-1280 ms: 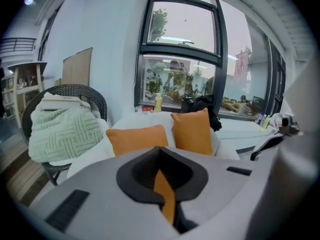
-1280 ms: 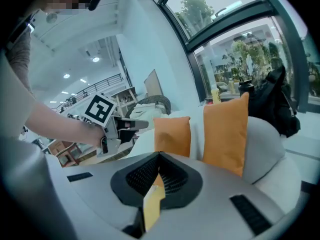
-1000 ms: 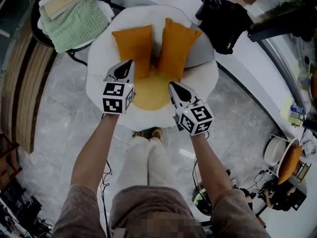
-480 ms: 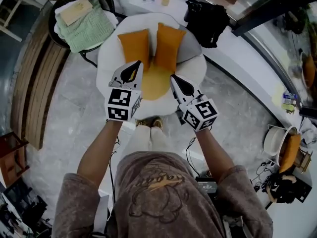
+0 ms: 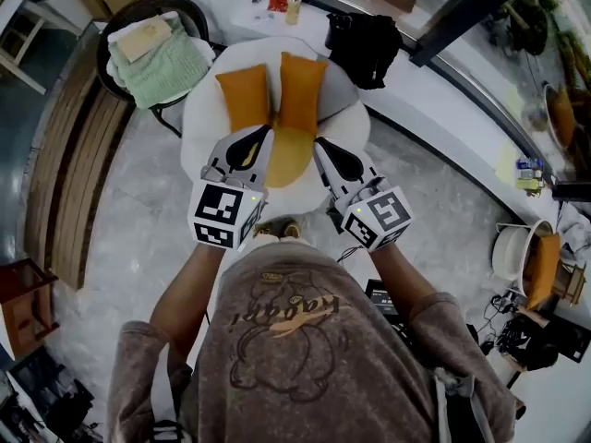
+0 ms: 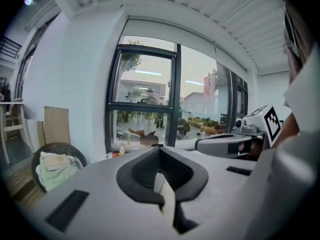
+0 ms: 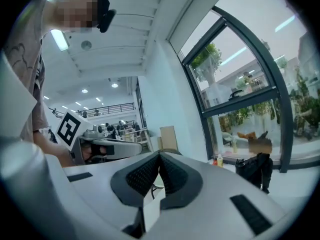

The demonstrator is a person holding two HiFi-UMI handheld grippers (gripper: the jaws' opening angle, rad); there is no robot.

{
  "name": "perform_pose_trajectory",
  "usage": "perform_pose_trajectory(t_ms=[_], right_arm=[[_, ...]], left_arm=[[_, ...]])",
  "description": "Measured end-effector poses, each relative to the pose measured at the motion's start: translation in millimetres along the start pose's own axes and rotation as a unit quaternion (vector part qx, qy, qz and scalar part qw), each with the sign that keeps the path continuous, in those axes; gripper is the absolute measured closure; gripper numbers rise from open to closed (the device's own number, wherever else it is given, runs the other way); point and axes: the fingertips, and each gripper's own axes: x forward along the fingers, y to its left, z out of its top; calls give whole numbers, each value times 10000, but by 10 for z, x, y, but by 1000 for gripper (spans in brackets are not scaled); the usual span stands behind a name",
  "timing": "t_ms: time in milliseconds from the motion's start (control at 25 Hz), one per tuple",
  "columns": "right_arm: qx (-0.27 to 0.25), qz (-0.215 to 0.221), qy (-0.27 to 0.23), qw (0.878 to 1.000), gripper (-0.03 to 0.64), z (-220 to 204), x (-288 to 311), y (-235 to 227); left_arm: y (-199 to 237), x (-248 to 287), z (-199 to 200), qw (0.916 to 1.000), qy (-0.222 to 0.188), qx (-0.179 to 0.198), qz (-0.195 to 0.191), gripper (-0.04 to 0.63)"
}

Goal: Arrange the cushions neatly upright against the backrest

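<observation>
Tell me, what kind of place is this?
Probably a lounge corner in a large office or showroom: a round white armchair holding two orange cushions, a wicker chair with a folded green blanket, and tall windows beside a polished stone-look floor.

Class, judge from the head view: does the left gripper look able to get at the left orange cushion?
Probably yes: nothing stands between the left gripper and the left orange cushion, though the gripper is shut and held high above the white chair.

No legible words found. Curved lettering on shirt front (image 5: pixel 277 314), upside down, unreadable. Black-and-white square markers on left gripper cube (image 5: pixel 222 215) and right gripper cube (image 5: pixel 379 218); no characters.
</observation>
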Motion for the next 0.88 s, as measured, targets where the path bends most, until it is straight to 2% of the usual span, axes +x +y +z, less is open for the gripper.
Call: perform_pose_trajectory(t_ms=[280,880], right_arm=[[-545,59,-259,9982,598,290,-161,286],[-654,60,-371,9971,598,390,-130,332]], left_arm=[[-140,-319,153,9997,-216,88,-80,592],[-111,-376,237,9993,-368,98,-27,592]])
